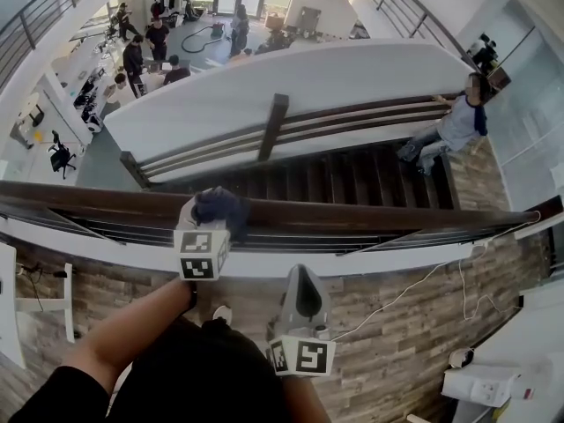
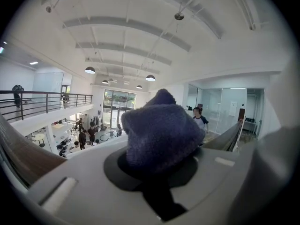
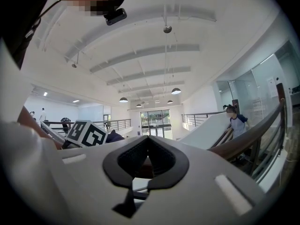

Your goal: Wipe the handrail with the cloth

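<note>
Handrail (image 1: 397,219): a dark wooden rail is seen running left to right across the head view, above a white ledge.
Cloth (image 1: 222,206): a dark blue bunched cloth is held against the top of the handrail, left of the middle.
Left gripper (image 1: 211,220): it is placed at the handrail, and its fingers are pinched on the cloth, which fills the left gripper view.
Right gripper (image 1: 304,280): it is held nearer than the handrail and apart from it, to the right of the left gripper; its fingers are pressed together with nothing between them.
Staircase (image 1: 352,176): dark steps are seen beyond the handrail, with a person (image 1: 454,126) on them at the far right.
Floor (image 1: 397,333): wood-look boards are crossed by a white cable (image 1: 414,287).
</note>
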